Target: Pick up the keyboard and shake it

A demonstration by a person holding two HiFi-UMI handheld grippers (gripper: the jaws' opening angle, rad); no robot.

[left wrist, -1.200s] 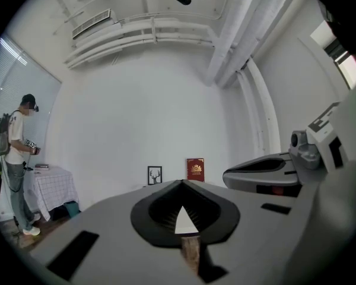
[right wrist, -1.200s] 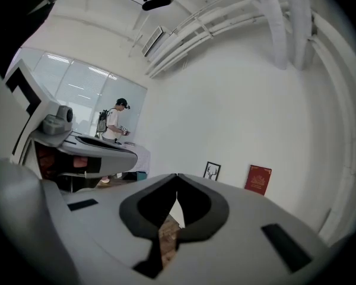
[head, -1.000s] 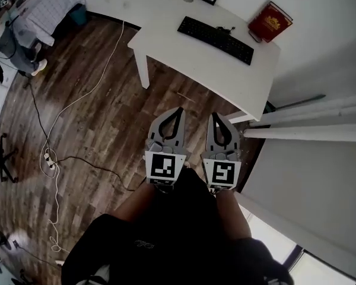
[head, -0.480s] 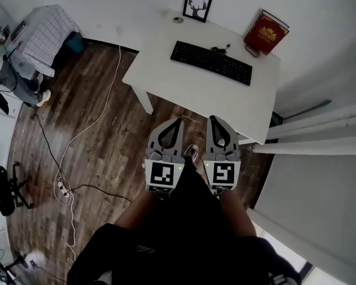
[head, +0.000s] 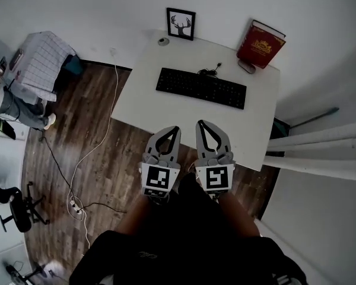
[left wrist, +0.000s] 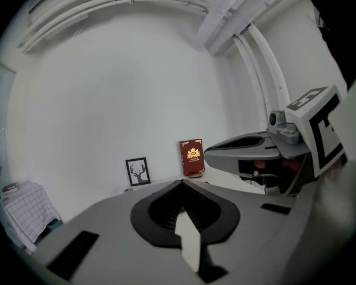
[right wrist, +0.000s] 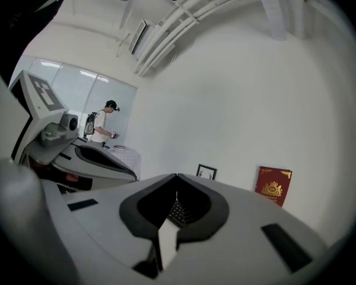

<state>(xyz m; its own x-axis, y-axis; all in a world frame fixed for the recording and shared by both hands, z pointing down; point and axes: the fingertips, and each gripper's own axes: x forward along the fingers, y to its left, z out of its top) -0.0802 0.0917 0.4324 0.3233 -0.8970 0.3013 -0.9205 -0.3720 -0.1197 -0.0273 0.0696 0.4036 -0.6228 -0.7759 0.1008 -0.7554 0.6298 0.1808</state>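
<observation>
Stepped up to the desk [head: 258, 132], drawing the left gripper [head: 172, 129] and right gripper [head: 202, 124], both pinched together on nothing, near the keyboard [head: 200, 88] lying untouched mid-desk; likely poised for pickup.

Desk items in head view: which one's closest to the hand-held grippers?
The black keyboard, lying flat on the white desk. The framed deer picture and red book stand further back at the wall.

Head view steeply overhead; all views share the book [head: 260, 44]
</observation>
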